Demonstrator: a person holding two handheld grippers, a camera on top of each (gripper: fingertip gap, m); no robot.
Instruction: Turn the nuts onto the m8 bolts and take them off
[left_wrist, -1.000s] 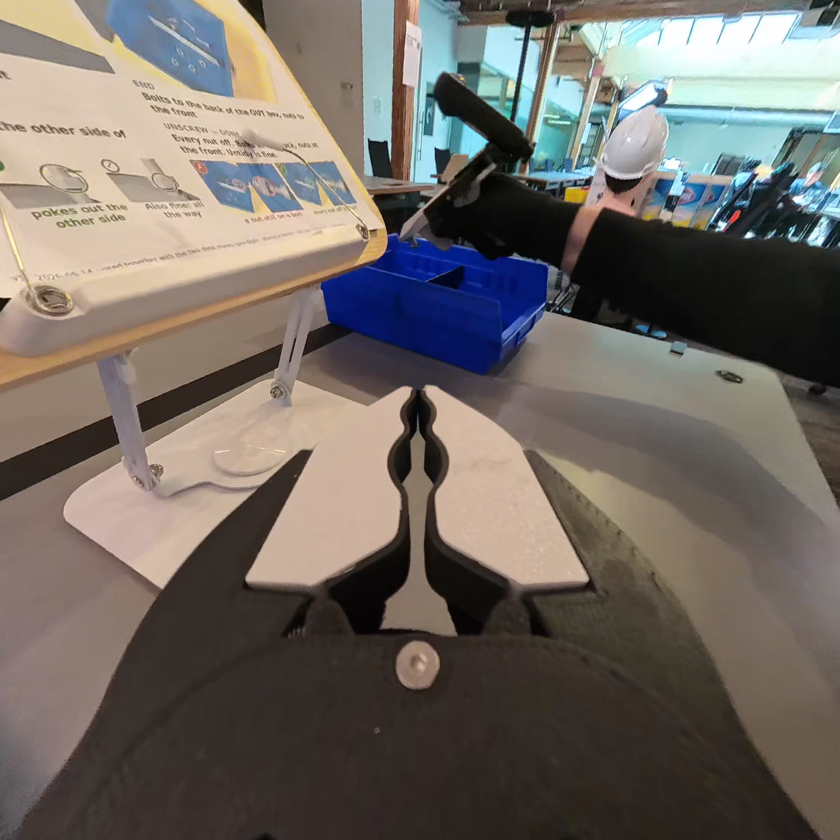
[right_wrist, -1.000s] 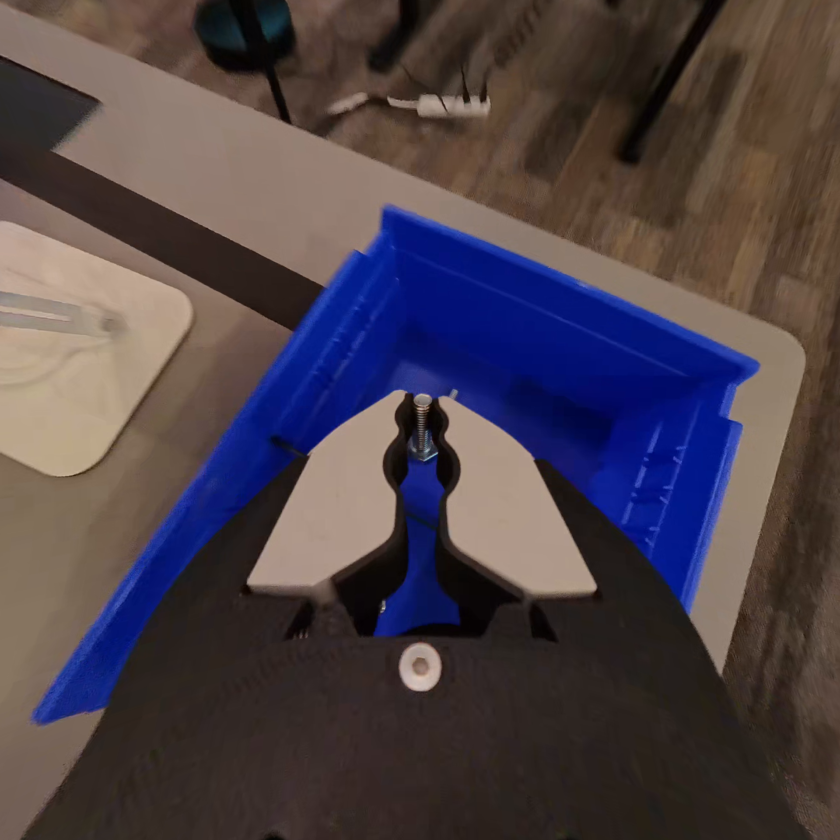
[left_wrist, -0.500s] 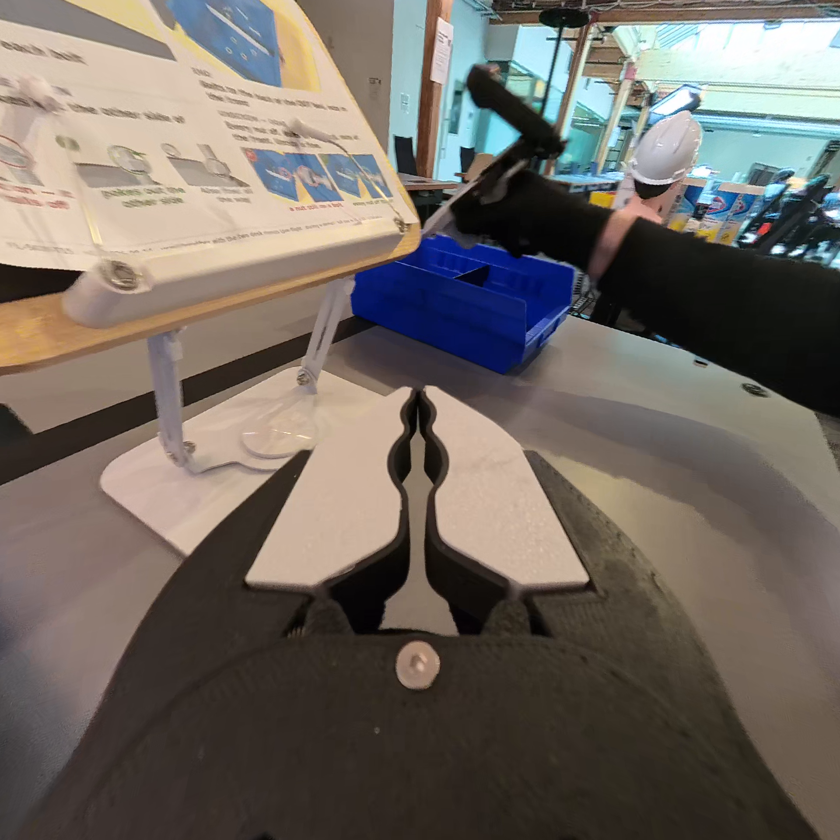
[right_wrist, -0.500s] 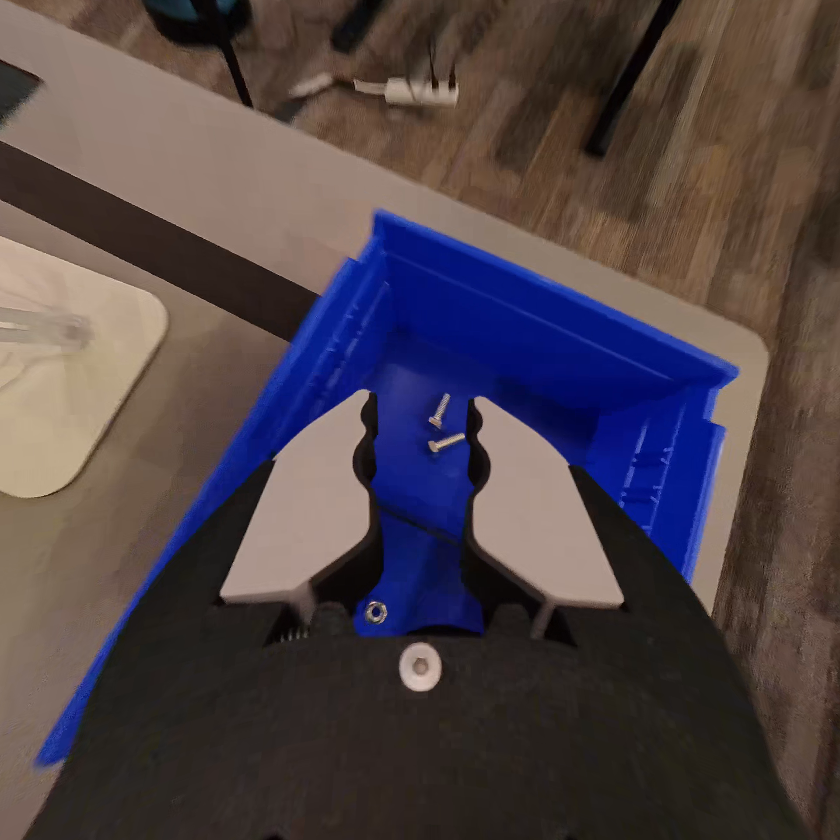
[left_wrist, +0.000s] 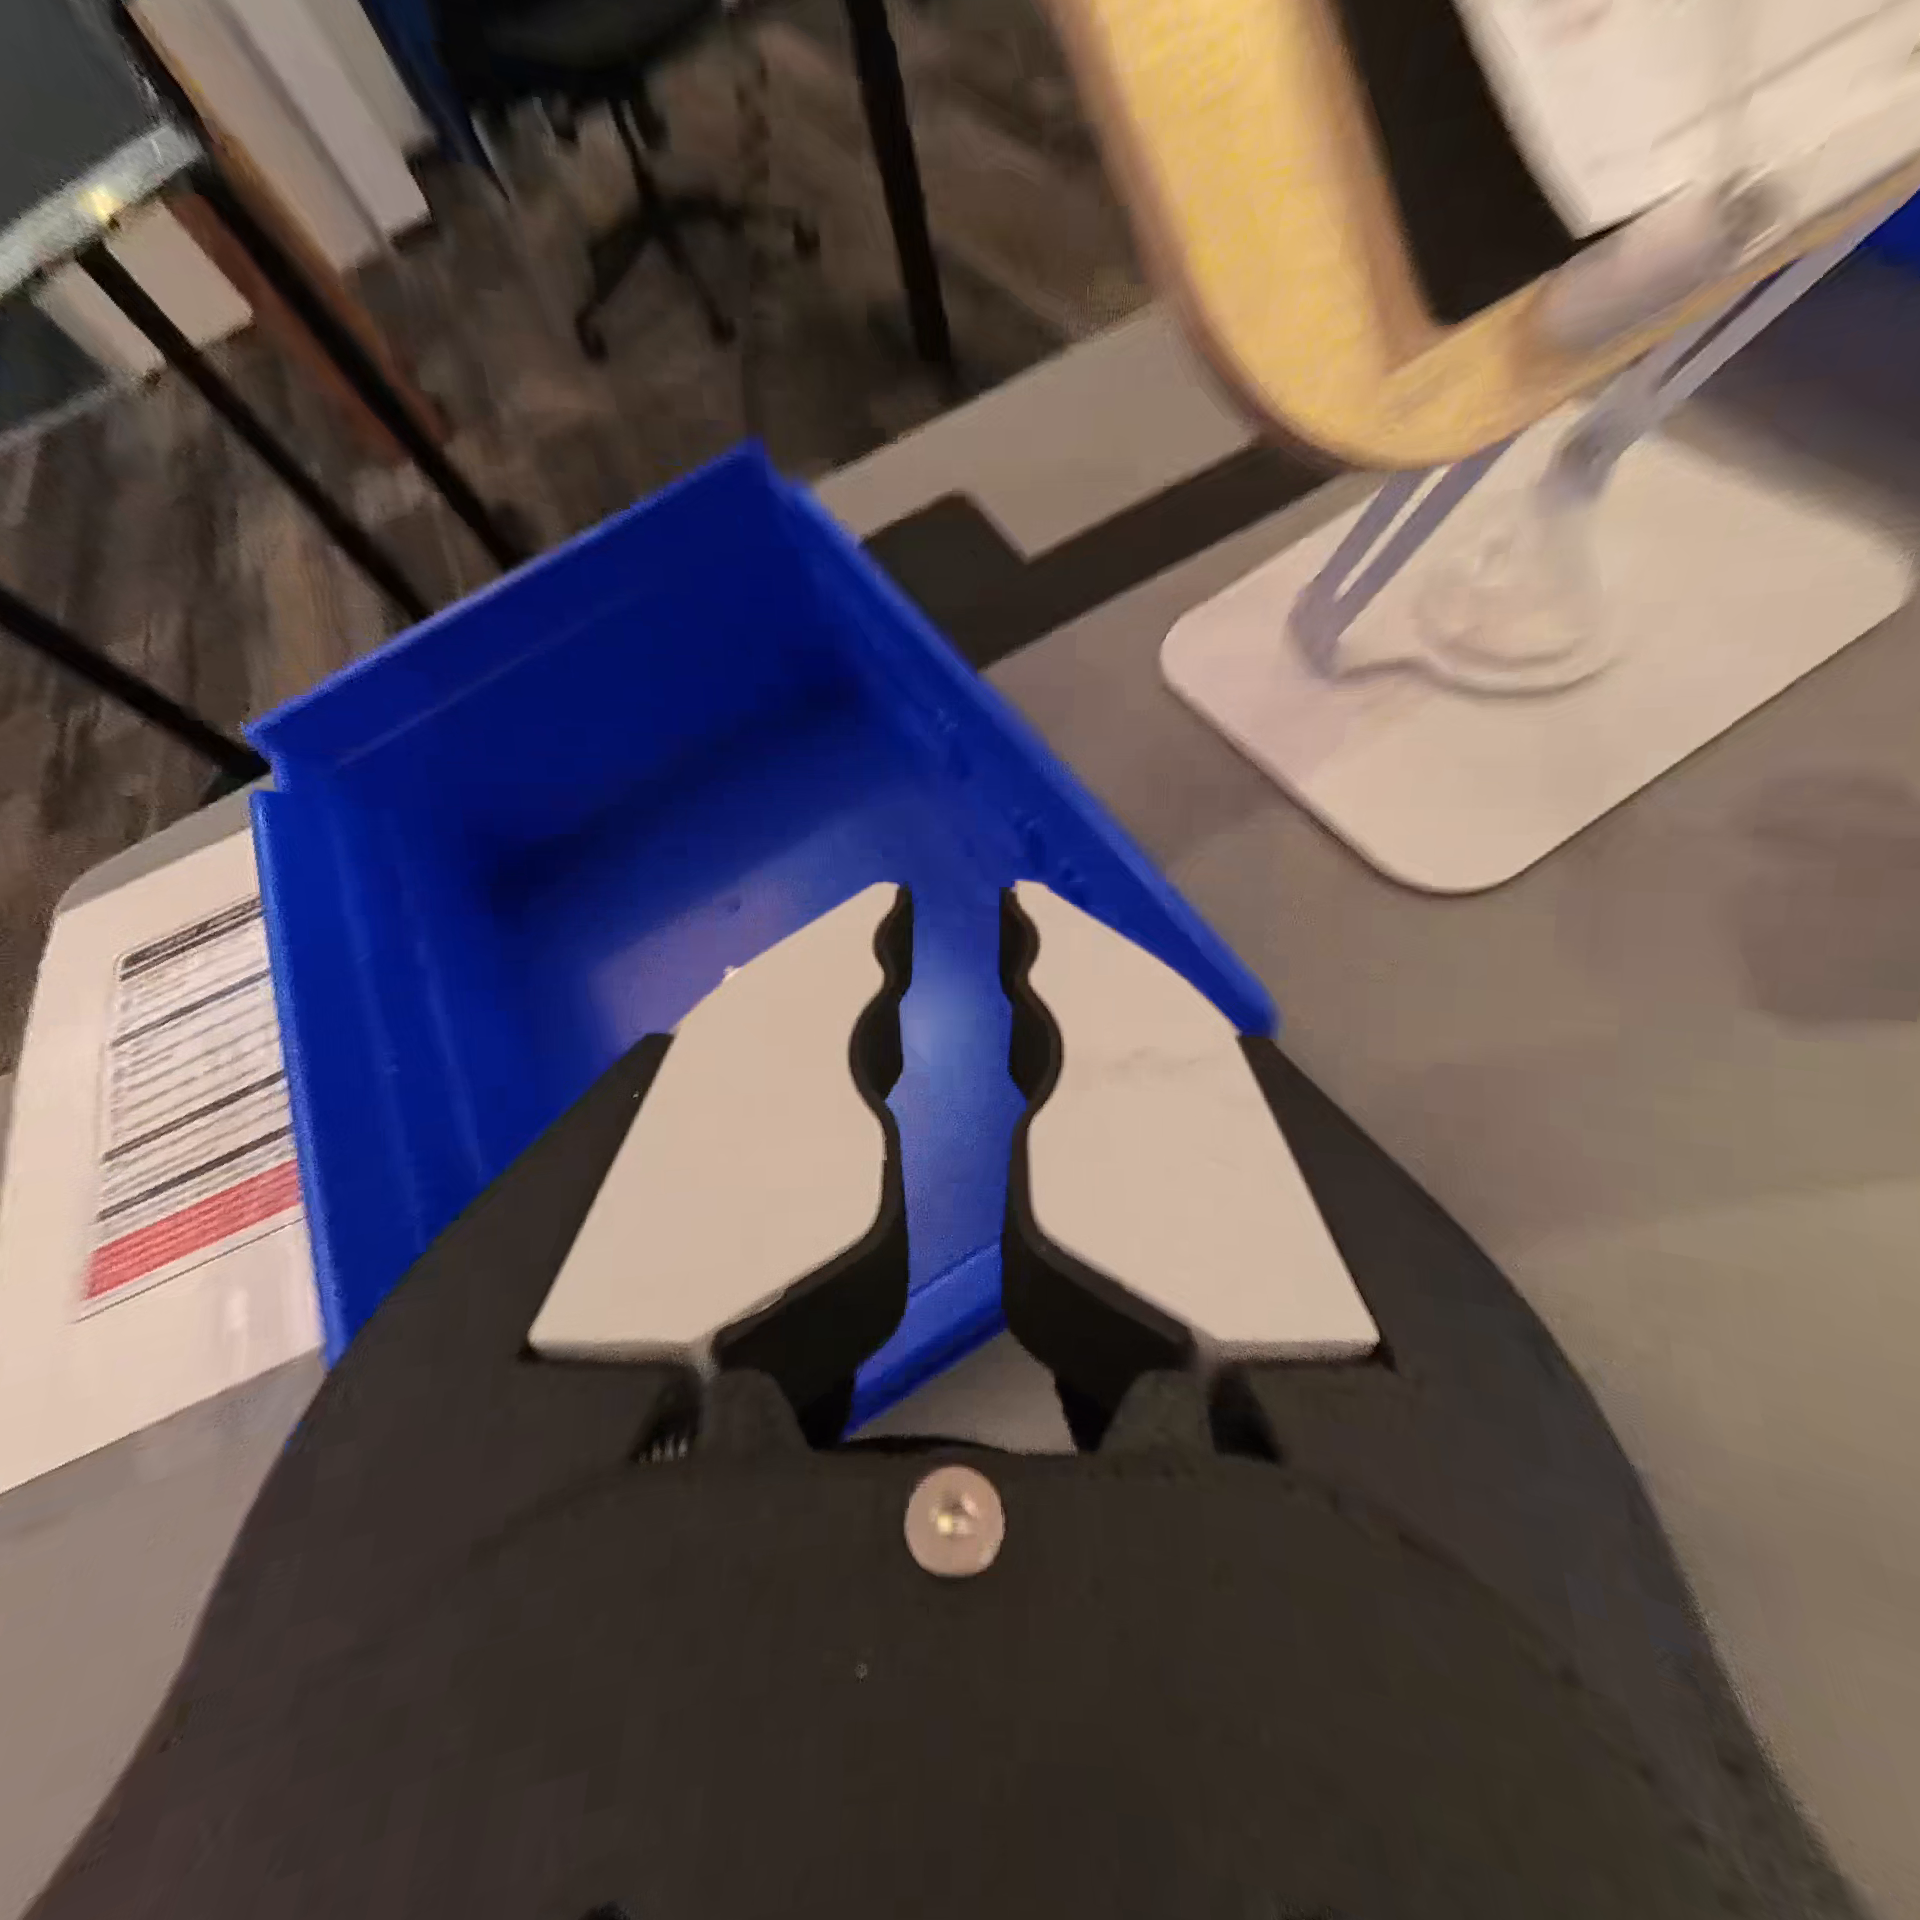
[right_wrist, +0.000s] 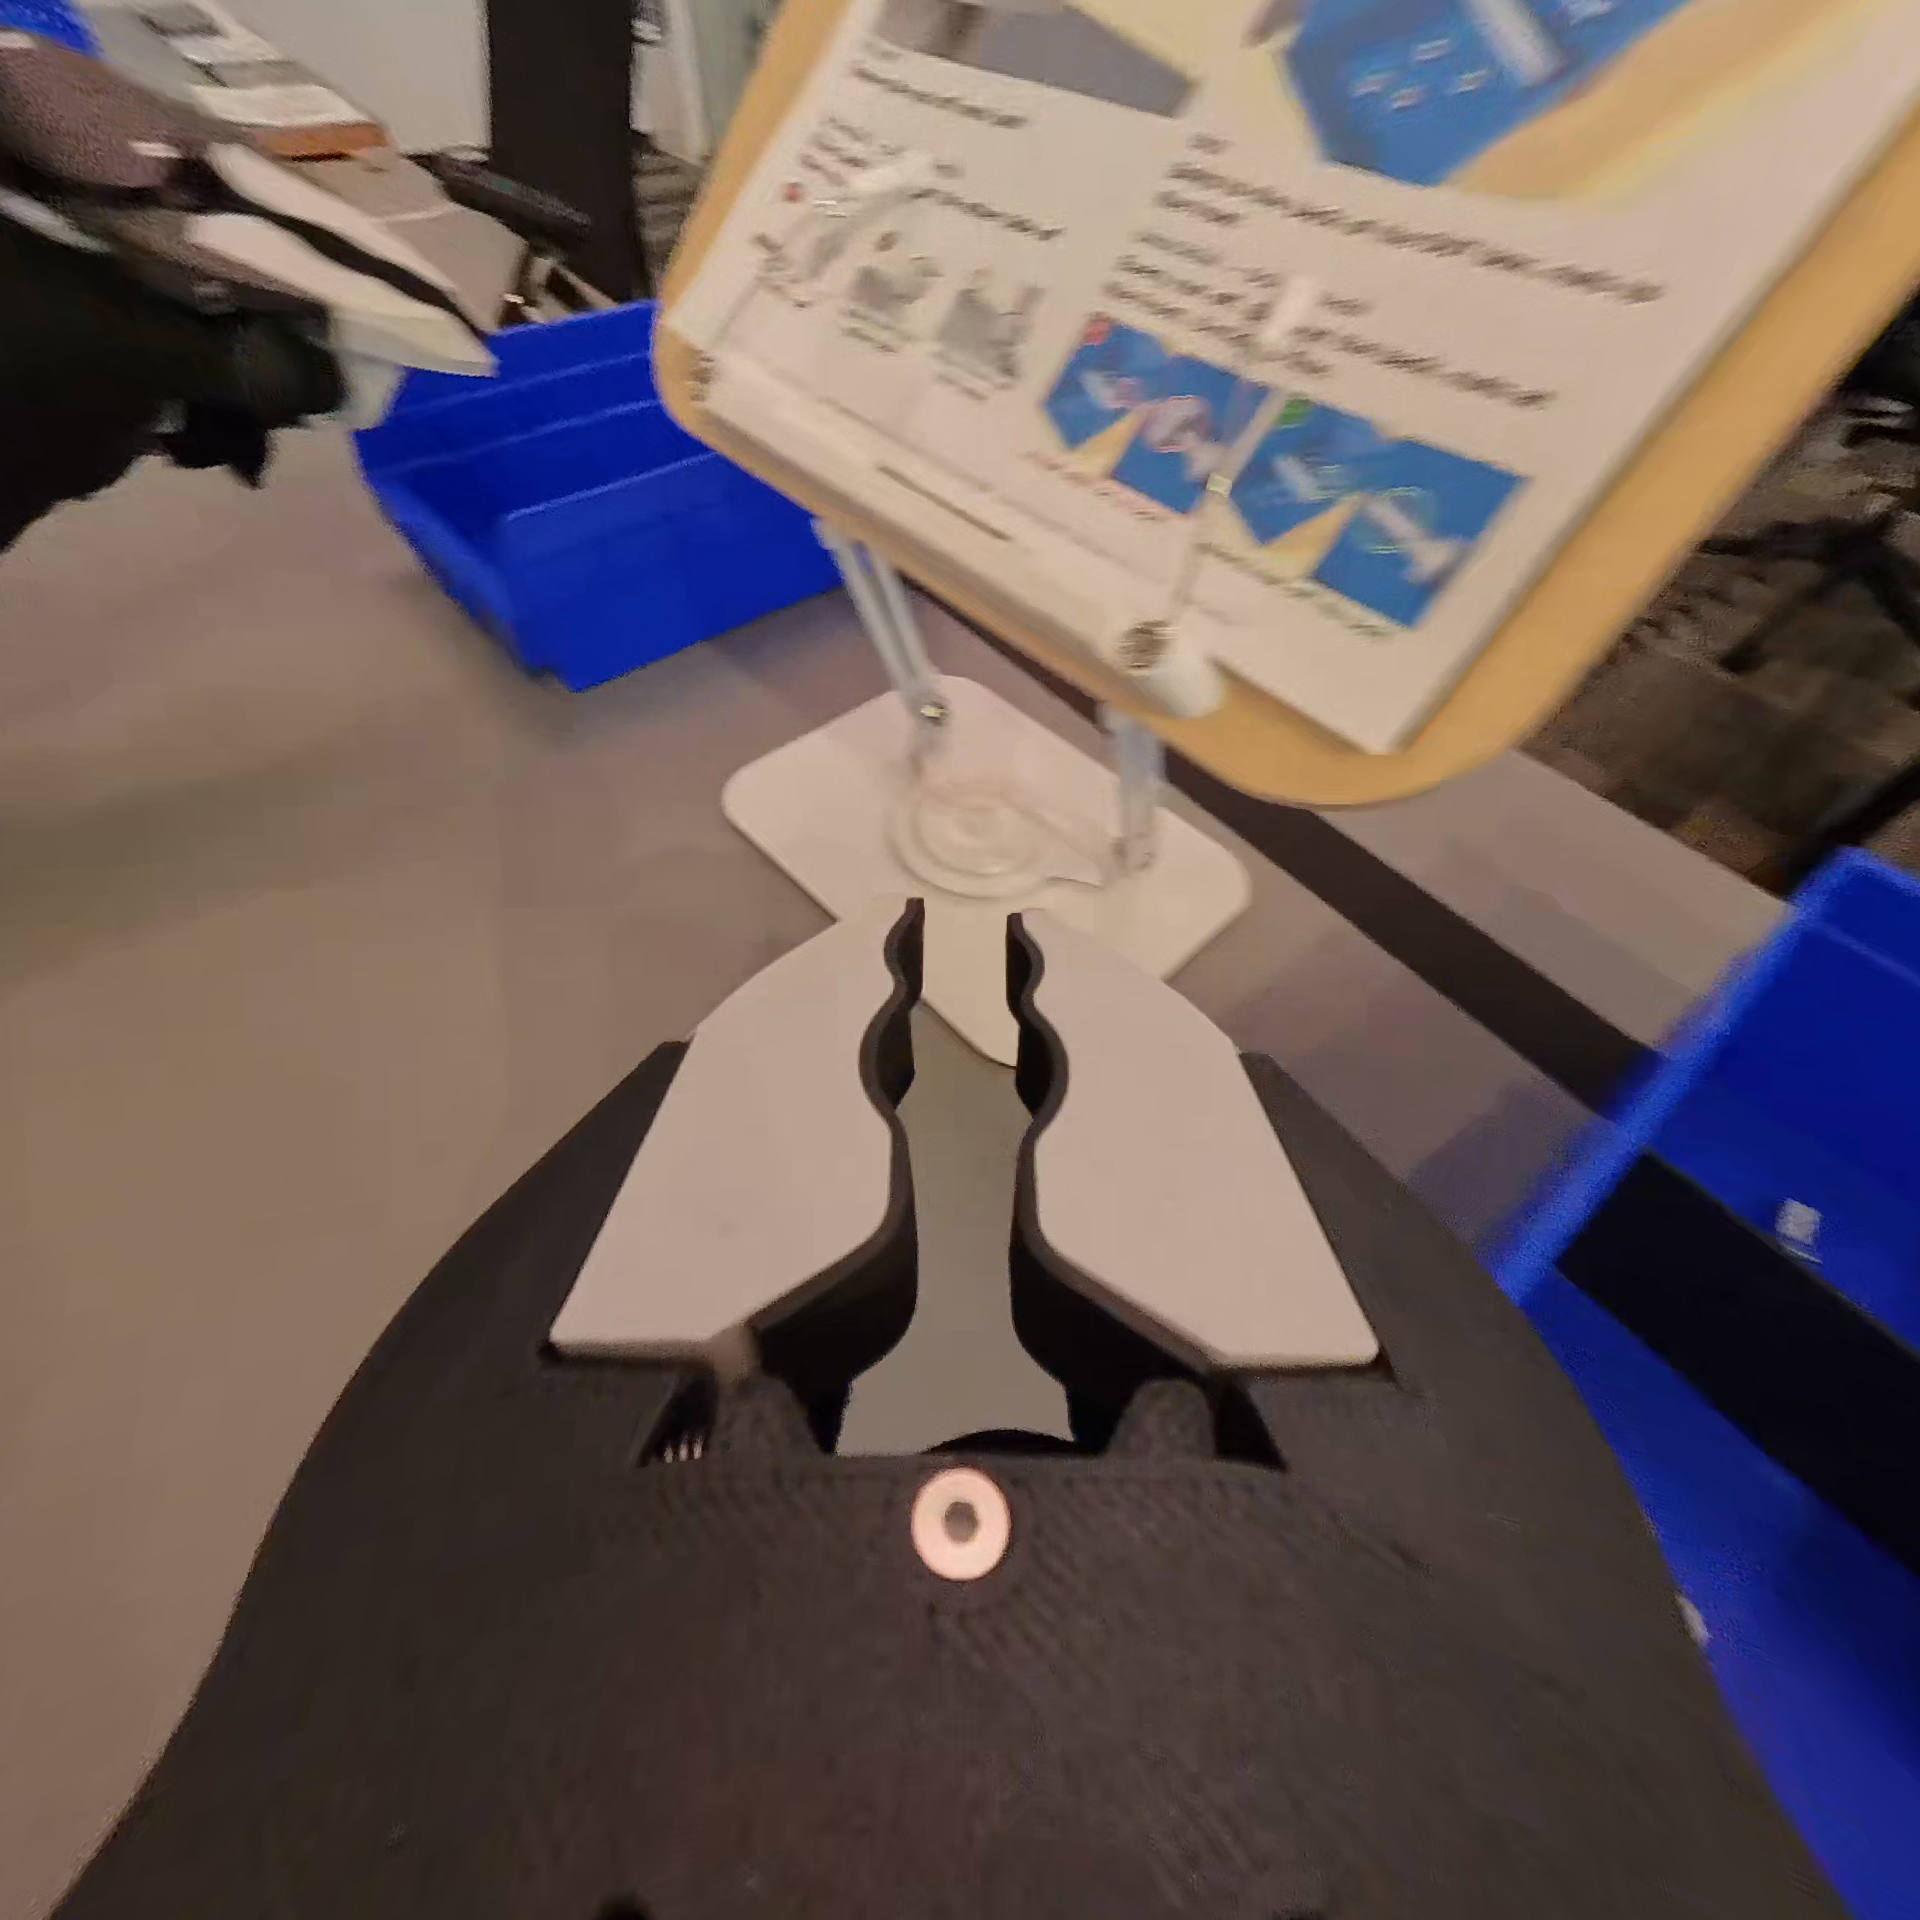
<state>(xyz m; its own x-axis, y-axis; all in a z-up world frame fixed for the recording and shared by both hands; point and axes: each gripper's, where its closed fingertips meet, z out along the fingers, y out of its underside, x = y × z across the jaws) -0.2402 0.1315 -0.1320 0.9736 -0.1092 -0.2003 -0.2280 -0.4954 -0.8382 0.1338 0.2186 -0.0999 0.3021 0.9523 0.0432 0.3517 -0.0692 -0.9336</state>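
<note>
My left gripper (left_wrist: 956, 899) hangs over a blue bin (left_wrist: 582, 831) at the table's left end. Its jaws stand slightly apart with only the bin's floor between them. The view is blurred and I see no bolt or nut in the bin. My right gripper (right_wrist: 964, 920) is open and empty above the grey table (right_wrist: 312, 831), pointing at the white base (right_wrist: 1174, 883) of the instruction stand. The left gripper also shows in the right wrist view (right_wrist: 457, 327), in a black-gloved hand over the left bin (right_wrist: 582, 520).
A wooden board with an instruction sheet (right_wrist: 1299, 343) stands on thin legs in the middle of the table. A second blue bin (right_wrist: 1766, 1195) is at the right. A printed sheet (left_wrist: 177, 1122) lies left of the left bin. Chairs and table legs stand beyond the table edge. Across from one pair of fingers to the other is roughly 40 centimeters.
My right gripper opened over the right bin and dropped its bolt with nut, then swung away towards the stand. My left gripper swung from the table to the left bin and opened slightly.
</note>
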